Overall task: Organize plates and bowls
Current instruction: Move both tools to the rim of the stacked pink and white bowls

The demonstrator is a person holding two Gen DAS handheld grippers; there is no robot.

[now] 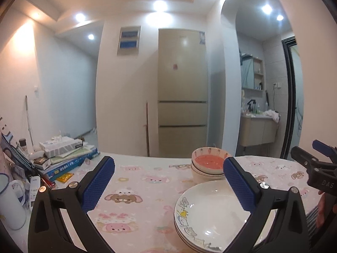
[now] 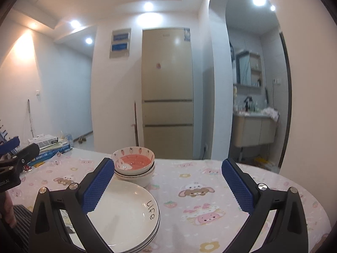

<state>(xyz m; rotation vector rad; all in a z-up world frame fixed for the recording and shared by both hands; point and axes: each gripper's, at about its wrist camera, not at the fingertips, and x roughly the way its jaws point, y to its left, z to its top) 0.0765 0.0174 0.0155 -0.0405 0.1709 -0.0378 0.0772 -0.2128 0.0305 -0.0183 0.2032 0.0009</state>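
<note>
A stack of white plates with cartoon animals on the rim lies on the pink patterned table; in the right wrist view the plate stack shows the word "life". Just behind it stands a stack of bowls, the top one pink inside with a carrot-pattern rim, seen also as the bowl stack. My left gripper is open, hovering left of the plates with its right finger over them. My right gripper is open, right of the plates, empty. The right gripper also shows at the left wrist view's right edge.
A pile of books and boxes sits at the table's left, with a white mug and a remote near it. A tall beige fridge stands behind the table. A bathroom vanity shows through the arch.
</note>
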